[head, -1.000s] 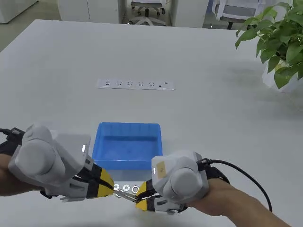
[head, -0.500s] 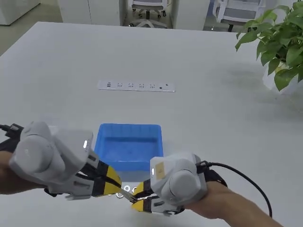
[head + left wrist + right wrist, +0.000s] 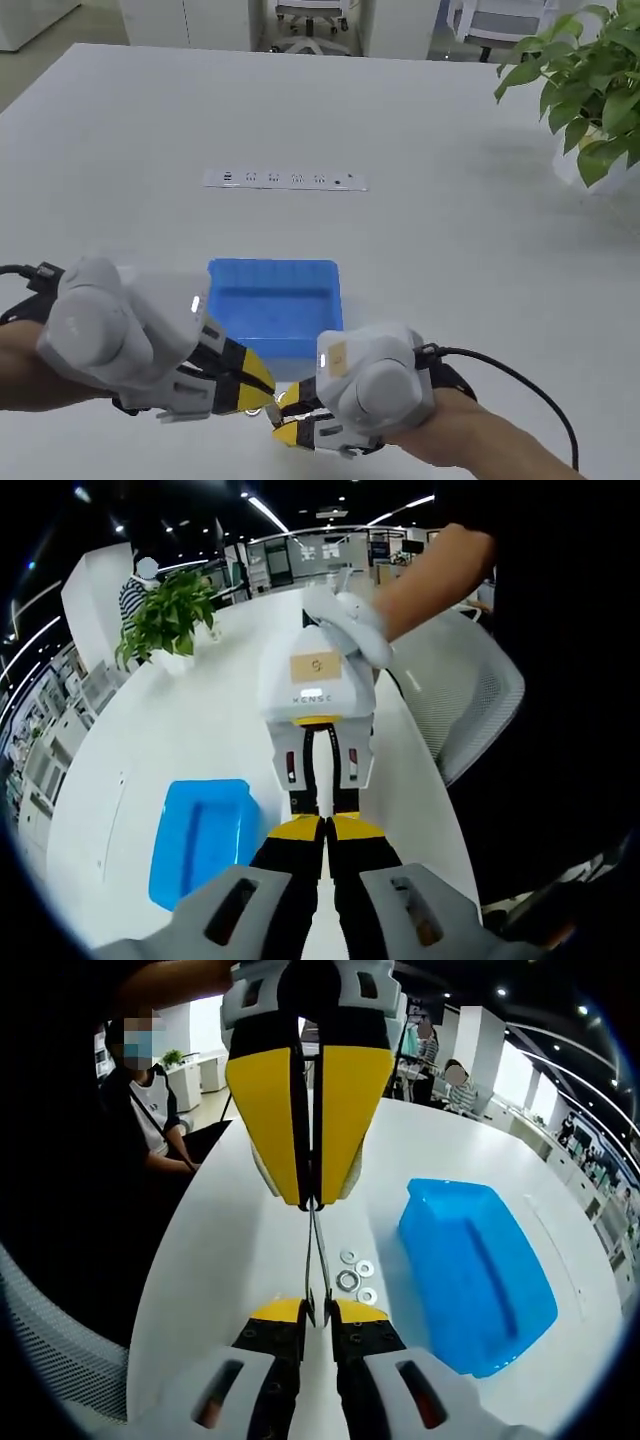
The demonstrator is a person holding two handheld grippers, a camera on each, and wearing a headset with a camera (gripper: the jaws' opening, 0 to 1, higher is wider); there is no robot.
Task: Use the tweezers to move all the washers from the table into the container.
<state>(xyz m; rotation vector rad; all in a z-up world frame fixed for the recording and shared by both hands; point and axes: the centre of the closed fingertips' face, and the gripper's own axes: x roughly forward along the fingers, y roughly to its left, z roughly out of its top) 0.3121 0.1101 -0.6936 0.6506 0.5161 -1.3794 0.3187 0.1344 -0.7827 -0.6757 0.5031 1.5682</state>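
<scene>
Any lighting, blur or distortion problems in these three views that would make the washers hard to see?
Head view: even soft light, sharp, only a faint plant shadow on the table. Right gripper view: fisheye bends the container, yet the washers stay crisp. Left gripper view: strong fisheye, dark right side, bright ceiling lights.

Four washers, one pair of tweezers, one blue container, one power strip, one plant.
</scene>
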